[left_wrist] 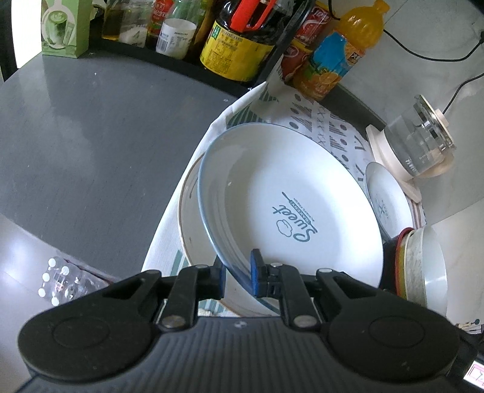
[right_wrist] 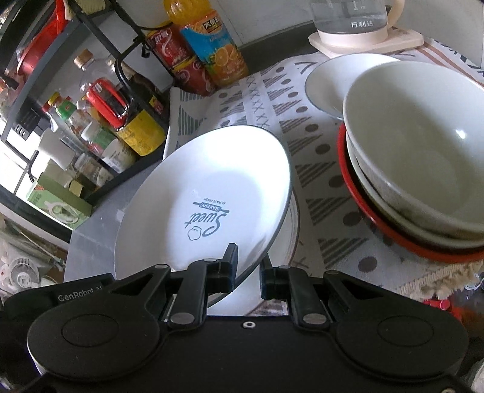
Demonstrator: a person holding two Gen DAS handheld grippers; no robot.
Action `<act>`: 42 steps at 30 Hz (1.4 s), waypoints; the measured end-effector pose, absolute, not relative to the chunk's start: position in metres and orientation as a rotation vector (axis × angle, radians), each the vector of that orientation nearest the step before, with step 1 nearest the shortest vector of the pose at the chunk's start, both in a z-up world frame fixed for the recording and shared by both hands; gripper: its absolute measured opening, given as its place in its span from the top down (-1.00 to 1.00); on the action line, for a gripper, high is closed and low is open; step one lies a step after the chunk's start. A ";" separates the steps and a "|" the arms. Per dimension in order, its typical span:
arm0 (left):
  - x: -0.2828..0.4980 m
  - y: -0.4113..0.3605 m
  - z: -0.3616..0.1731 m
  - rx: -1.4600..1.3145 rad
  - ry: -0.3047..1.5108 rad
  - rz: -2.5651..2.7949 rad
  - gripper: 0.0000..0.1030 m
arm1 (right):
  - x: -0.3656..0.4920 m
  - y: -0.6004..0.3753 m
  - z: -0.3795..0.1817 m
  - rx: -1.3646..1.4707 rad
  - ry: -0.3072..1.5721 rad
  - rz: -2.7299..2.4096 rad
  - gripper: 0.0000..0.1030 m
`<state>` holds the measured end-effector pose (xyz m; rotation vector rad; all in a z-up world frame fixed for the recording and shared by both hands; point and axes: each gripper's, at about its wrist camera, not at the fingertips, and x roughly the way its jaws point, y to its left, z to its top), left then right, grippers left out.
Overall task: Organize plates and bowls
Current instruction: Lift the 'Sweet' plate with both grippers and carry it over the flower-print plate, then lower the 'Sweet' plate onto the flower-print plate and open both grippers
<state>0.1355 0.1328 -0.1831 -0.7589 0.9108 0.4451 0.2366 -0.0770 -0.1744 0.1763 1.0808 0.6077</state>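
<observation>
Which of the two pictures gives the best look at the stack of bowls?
The right wrist view: the stack of bowls shows its open insides and red bottom bowl. The left wrist view catches the stack only side-on at the edge.

— What could I read from my end? The white plate (right_wrist: 208, 193) carried "Sweet" in blue script, with "BAKERY" on a rolling pin and "ALWAYS FRESH" beside it.

— Anything else?

— I made out "GenRobot AI" on the right gripper (right_wrist: 246, 266) body, and "万利达" on the glass kettle (right_wrist: 351, 18). The bottle labels were too small for me.
</observation>
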 end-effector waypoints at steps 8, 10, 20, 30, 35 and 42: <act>0.136 0.127 -0.190 -0.758 0.951 0.432 0.72 | 0.233 -0.085 -0.177 0.172 1.104 0.582 0.74; 0.136 0.125 -0.191 -0.756 0.962 0.429 0.72 | 0.233 -0.087 -0.177 0.168 1.111 0.572 0.74; 0.142 0.125 -0.193 -0.743 0.990 0.424 0.68 | 0.234 -0.087 -0.178 0.186 1.119 0.564 0.73; 0.154 0.134 -0.195 -0.727 1.040 0.438 0.63 | 0.236 -0.082 -0.179 0.204 1.134 0.534 0.72; 0.160 0.138 -0.188 -0.652 1.052 0.481 0.61 | 0.241 -0.080 -0.179 0.201 1.151 0.512 0.73; 0.167 0.152 -0.177 -0.609 1.027 0.497 0.51 | 0.242 -0.078 -0.179 0.190 1.159 0.488 0.75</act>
